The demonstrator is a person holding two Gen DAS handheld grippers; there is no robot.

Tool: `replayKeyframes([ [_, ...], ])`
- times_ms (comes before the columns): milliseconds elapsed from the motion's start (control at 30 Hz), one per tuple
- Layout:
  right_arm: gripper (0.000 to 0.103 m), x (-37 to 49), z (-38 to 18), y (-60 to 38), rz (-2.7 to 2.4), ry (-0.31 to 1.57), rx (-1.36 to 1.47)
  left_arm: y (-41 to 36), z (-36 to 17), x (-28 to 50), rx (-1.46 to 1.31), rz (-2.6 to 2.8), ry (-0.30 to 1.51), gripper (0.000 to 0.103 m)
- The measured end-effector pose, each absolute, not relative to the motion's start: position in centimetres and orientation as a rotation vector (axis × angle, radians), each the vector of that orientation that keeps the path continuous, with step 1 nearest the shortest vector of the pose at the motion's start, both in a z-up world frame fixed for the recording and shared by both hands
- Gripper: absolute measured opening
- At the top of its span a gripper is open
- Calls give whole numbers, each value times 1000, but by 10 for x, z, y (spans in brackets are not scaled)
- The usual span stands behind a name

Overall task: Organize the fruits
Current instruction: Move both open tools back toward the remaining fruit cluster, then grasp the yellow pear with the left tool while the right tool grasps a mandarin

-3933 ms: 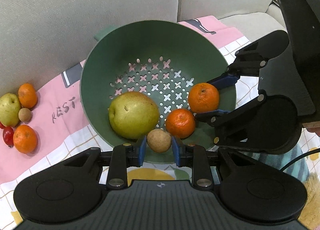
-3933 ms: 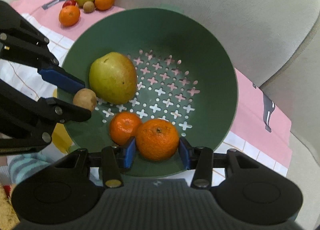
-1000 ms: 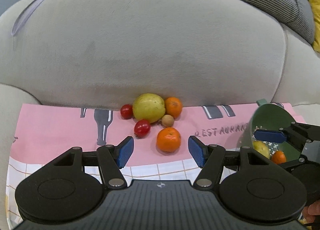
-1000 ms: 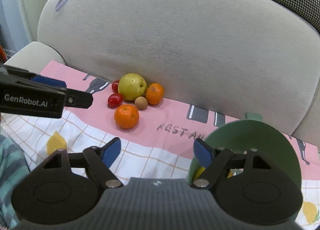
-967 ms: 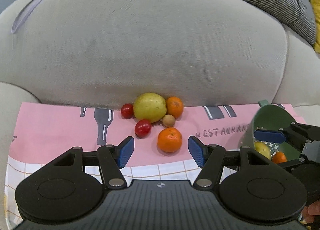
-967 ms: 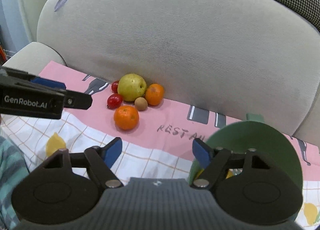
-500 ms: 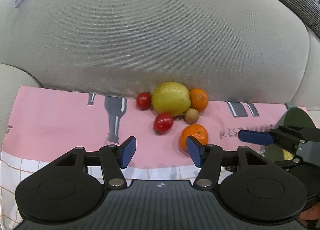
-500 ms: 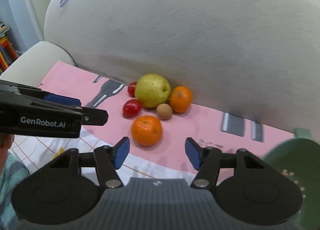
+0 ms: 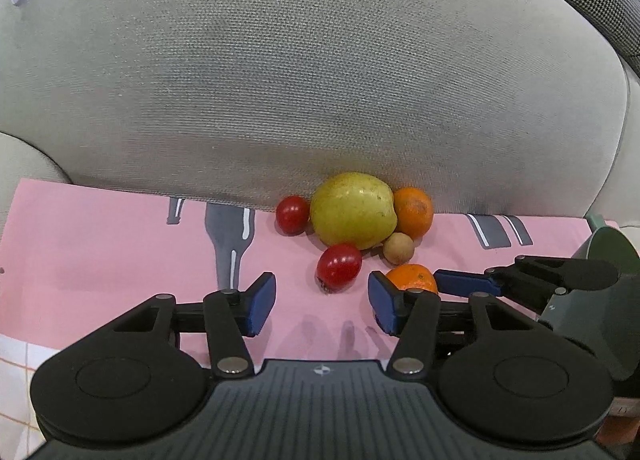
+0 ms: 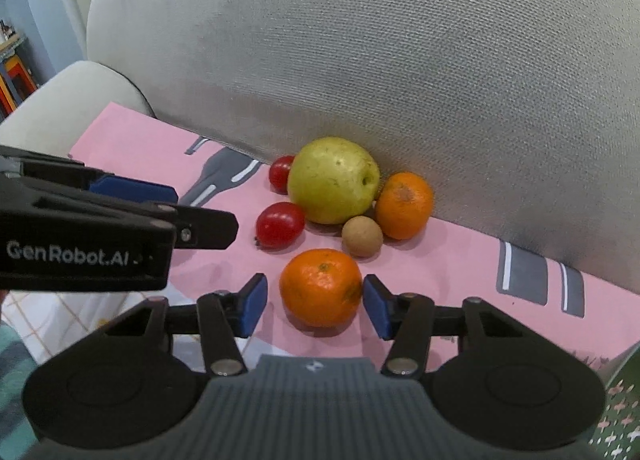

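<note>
Two grippers spread apart: right gripper [image 10: 314, 302] straddles front mandarin [image 10: 321, 287], not clamped; left gripper [image 9: 322, 302] empty, just before red tomato [image 9: 339, 266]. Both fruits lie before the pear [image 10: 333, 179].

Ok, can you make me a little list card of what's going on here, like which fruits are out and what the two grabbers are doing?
fruit pile: pear, two oranges, two red tomatoes, one small brown fruit
near orange: between the right gripper fingers, not squeezed yet
far orange: against the sofa back
left gripper: open, facing the near tomato
far tomato: beside the pear
cloth: pink, under the fruit
green bowl: at right edge
</note>
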State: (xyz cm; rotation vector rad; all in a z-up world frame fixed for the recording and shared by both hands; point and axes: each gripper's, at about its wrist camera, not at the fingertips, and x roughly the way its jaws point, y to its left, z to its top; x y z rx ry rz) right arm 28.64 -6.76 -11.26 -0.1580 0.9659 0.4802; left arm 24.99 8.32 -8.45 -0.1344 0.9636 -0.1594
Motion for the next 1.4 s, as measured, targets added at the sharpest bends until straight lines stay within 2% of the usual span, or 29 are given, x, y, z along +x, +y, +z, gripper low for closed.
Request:
replayKeyframes([
  [367,46,296,-124,-72,481,991,-129,69,-90,273,-141,-184,951,63],
  [533,45,297,-110,-87,428,945,-119,66,-97,289,-191,-186,951,77],
  [733,45,312,-112,-107,327,957,-111,71,-111,310,-320,-149,975,87],
  [1000,45,315,-123,-114,312,983,-84,84,-130,329,-483,-128,1009,87],
  [1400,46,317,-130,-118,315,988,-67,71,-152,336,-517,-132,1021,86],
])
